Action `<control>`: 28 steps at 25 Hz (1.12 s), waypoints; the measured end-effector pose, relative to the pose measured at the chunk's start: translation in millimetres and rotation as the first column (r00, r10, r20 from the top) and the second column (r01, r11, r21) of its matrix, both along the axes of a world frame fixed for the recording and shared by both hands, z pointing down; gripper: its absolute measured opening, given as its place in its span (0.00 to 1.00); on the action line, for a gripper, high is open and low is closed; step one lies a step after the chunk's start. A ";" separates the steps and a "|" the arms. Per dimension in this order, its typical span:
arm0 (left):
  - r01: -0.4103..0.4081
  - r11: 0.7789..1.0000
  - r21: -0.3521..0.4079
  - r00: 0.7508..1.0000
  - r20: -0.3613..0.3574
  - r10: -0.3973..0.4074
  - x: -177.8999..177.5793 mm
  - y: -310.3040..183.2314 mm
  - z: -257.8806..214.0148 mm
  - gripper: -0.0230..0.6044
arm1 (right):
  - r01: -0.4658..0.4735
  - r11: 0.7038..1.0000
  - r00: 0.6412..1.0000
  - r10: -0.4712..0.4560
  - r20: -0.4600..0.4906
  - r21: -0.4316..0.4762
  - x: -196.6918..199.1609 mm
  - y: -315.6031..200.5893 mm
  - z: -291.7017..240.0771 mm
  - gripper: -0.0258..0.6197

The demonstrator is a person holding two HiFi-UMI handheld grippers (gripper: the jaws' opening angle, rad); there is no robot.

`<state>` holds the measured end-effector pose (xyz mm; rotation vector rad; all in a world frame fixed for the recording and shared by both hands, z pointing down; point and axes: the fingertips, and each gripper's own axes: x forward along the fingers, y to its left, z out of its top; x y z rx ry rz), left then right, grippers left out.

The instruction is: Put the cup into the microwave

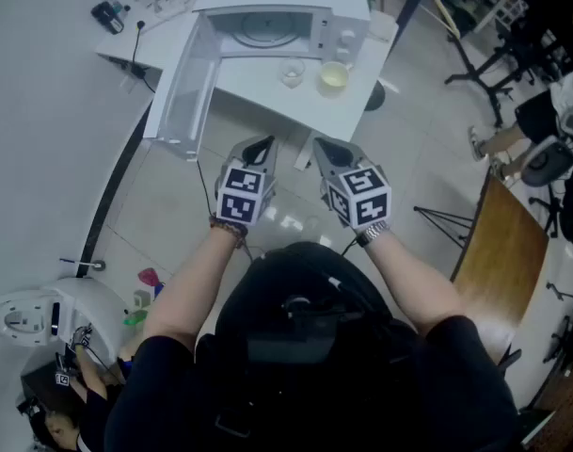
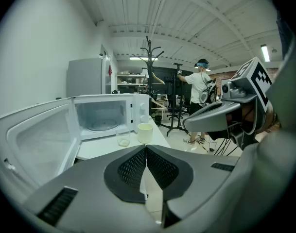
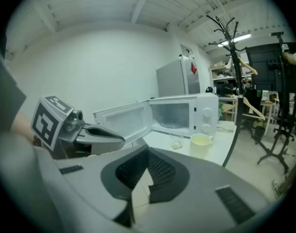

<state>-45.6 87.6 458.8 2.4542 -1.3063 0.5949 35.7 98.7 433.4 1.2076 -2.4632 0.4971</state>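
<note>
A white microwave (image 1: 267, 28) stands at the back of a white table (image 1: 295, 106), its door (image 1: 184, 88) swung wide open to the left and its chamber empty. In front of it sit a cream cup (image 1: 334, 77) and, to its left, a small clear glass (image 1: 292, 72). My left gripper (image 1: 260, 146) and right gripper (image 1: 324, 147) are held side by side, short of the table's near edge, both shut with nothing in them. The left gripper view shows the cup (image 2: 145, 132) and glass (image 2: 122, 138) beyond the shut left gripper (image 2: 146, 152). The right gripper view shows the cup (image 3: 200, 144) past the shut right gripper (image 3: 148, 154).
A grey fridge (image 2: 87, 76) stands behind the microwave. A coat stand (image 2: 151, 67) and a person in a white shirt (image 2: 199, 84) are further back. A wooden board (image 1: 502, 252) leans at the right, and a white machine (image 1: 41, 314) sits at the lower left.
</note>
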 end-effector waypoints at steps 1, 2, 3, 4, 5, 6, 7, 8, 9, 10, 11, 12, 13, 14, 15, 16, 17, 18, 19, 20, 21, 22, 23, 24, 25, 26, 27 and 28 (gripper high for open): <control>0.004 1.000 0.000 1.000 -0.002 -0.004 4.3 -6.7 1.5 0.05 | 0.003 1.000 1.000 -0.003 -0.001 -0.001 4.5 -6.1 1.6 0.05; 0.007 1.000 0.001 1.000 -0.003 -0.007 8.4 -13.3 2.9 0.07 | 0.005 1.000 1.000 -0.005 -0.001 -0.003 8.8 -12.1 3.2 0.05; 0.012 1.000 0.001 1.000 -0.005 -0.012 12.2 -19.7 4.4 0.07 | 0.008 1.000 1.000 -0.008 -0.002 -0.004 13.0 -17.9 4.7 0.05; 0.017 1.000 0.000 1.000 -0.006 -0.017 15.8 -25.8 5.8 0.07 | 0.012 1.000 1.000 -0.012 -0.002 -0.006 16.9 -23.3 6.2 0.05; 0.023 1.000 0.000 1.000 -0.007 -0.023 18.9 -31.5 7.3 0.07 | 0.015 1.000 1.000 -0.015 -0.002 -0.009 20.7 -28.1 7.6 0.05; 0.030 1.000 -0.001 1.000 -0.007 -0.030 21.8 -36.6 8.7 0.07 | 0.019 1.000 1.000 -0.019 -0.002 -0.012 24.4 -32.4 8.9 0.05; 0.037 0.999 -0.003 0.999 -0.005 -0.037 24.4 -41.3 10.2 0.10 | 0.023 1.000 1.000 -0.023 -0.003 -0.016 27.9 -36.4 10.2 0.05; 0.045 0.999 -0.004 0.999 -0.002 -0.045 26.6 -45.8 11.8 0.12 | 0.028 0.999 1.000 -0.028 -0.003 -0.019 31.3 -40.1 11.2 0.05; 0.053 0.999 -0.005 0.999 0.001 -0.053 28.5 -49.9 13.4 0.12 | 0.032 0.999 0.999 -0.032 -0.002 -0.021 34.3 -43.5 12.0 0.05; 0.060 0.998 -0.006 0.998 0.004 -0.060 30.3 -53.7 14.9 0.12 | 0.037 0.999 0.999 -0.037 -0.002 -0.022 36.8 -46.4 12.8 0.05; 0.068 0.998 -0.006 0.998 0.008 -0.068 31.9 -57.1 16.5 0.12 | 0.043 0.999 0.999 -0.043 -0.001 -0.023 39.0 -48.9 13.4 0.05; 0.076 0.997 -0.007 0.997 0.011 -0.076 33.6 -60.3 18.2 0.13 | 0.050 0.999 0.999 -0.050 -0.001 -0.023 41.0 -51.1 13.9 0.05; 0.082 0.997 -0.008 0.997 0.014 -0.082 35.5 -63.4 20.1 0.18 | 0.055 0.998 0.998 -0.056 -0.002 -0.022 43.1 -53.2 14.3 0.05; 0.088 0.996 -0.011 0.996 0.017 -0.087 37.6 -66.3 22.3 0.18 | 0.060 0.998 0.998 -0.060 -0.002 -0.022 45.4 -55.1 14.6 0.05; 0.092 0.996 -0.014 0.996 0.020 -0.092 39.6 -69.0 24.6 0.18 | 0.063 0.998 0.998 -0.063 -0.002 -0.022 47.8 -56.8 14.8 0.05; 0.097 0.995 -0.016 0.995 0.023 -0.096 41.4 -71.6 26.9 0.18 | 0.065 0.998 0.998 -0.065 -0.002 -0.022 50.2 -58.1 15.0 0.05; 0.101 0.995 -0.018 0.995 0.026 -0.101 42.8 -74.1 29.0 0.22 | 0.067 0.997 0.998 -0.067 -0.003 -0.022 52.5 -59.2 15.3 0.05; 0.106 0.994 -0.020 0.994 0.030 -0.105 43.9 -76.6 31.1 0.24 | 0.068 0.997 0.998 -0.069 -0.003 -0.023 54.7 -60.1 15.5 0.05; 0.111 0.994 -0.021 0.993 0.034 -0.110 44.7 -79.2 33.1 0.26 | 0.070 0.997 0.998 -0.070 -0.004 -0.023 56.6 -60.9 15.6 0.05; 0.116 0.993 -0.022 0.993 0.038 -0.115 45.1 -82.2 34.9 0.28 | 0.071 0.997 0.997 -0.071 -0.006 -0.022 58.5 -61.9 15.5 0.05; 0.121 0.992 -0.023 0.992 0.041 -0.120 45.4 -85.4 36.3 0.30 | 0.072 0.997 0.997 -0.072 -0.008 -0.021 60.3 -63.3 15.1 0.05; 0.126 0.992 -0.024 0.991 0.042 -0.125 45.6 -88.7 37.5 0.30 | 0.072 0.997 0.997 -0.072 -0.010 -0.019 62.1 -64.8 14.6 0.05; 0.130 0.991 -0.026 0.991 0.042 -0.129 45.7 -91.9 38.8 0.33 | 0.072 0.997 0.997 -0.072 -0.011 -0.018 63.7 -66.2 13.9 0.05; 0.134 0.991 -0.029 0.990 0.043 -0.133 45.8 -94.9 40.4 0.36 | 0.072 0.997 0.997 -0.072 -0.011 -0.017 65.1 -67.6 13.2 0.05; 0.137 0.990 -0.032 0.990 0.044 -0.136 45.9 -98.1 42.3 0.36 | 0.072 0.997 0.997 -0.072 -0.012 -0.017 66.5 -69.0 12.8 0.05; 0.139 0.990 -0.034 0.989 0.046 -0.137 45.9 -101.3 44.4 0.36 | 0.071 0.997 0.997 -0.071 -0.012 -0.017 67.7 -70.5 12.7 0.05; 0.141 0.989 -0.036 0.989 0.049 -0.139 45.7 -104.7 46.5 0.40 | 0.069 0.997 0.998 -0.069 -0.013 -0.017 68.7 -72.0 12.8 0.05; 0.143 0.989 -0.038 0.989 0.051 -0.141 45.1 -108.2 48.5 0.40 | 0.067 0.998 0.998 -0.067 -0.013 -0.017 69.5 -73.7 13.2 0.05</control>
